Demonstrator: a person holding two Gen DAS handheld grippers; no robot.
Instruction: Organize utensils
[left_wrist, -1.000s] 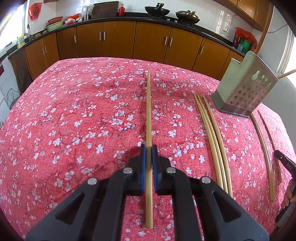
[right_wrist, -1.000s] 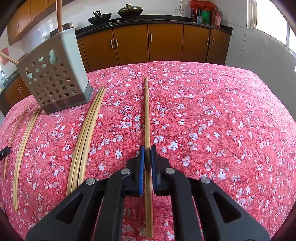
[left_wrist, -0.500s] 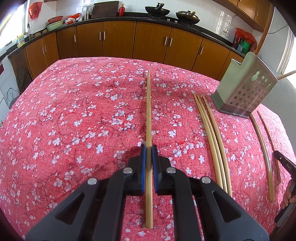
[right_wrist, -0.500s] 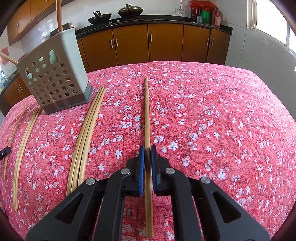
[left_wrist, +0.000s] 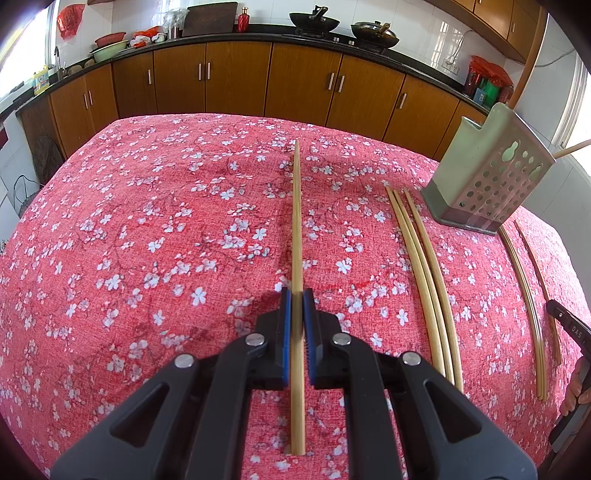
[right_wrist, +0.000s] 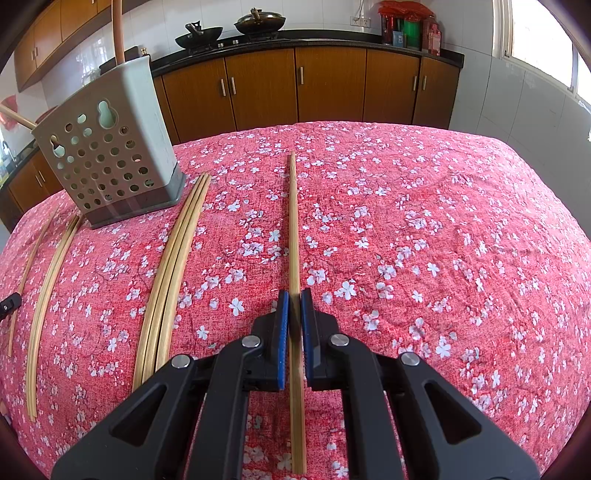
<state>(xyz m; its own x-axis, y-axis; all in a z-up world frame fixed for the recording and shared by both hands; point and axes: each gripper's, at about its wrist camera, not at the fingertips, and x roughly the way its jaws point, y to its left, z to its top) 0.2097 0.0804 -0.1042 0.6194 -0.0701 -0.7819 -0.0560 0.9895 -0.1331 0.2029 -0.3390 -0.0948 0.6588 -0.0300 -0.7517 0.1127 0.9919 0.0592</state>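
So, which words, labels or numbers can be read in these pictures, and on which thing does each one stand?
"DAS": white letters on the black tool part at the right edge of the left wrist view; anything further is not legible.
Yellow bottle by the sink: it has a label, too blurred to read.
Red and green packets on the counter: too small to read.
Utensil holder: no text.

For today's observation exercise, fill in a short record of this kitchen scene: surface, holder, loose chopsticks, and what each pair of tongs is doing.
surface: red floral tablecloth
holder: grey perforated utensil holder, standing on the cloth
loose chopsticks: bundle of three beside the holder; more on its far side
left tongs: shut on a single chopstick
right tongs: shut on another chopstick
background: wooden cabinets
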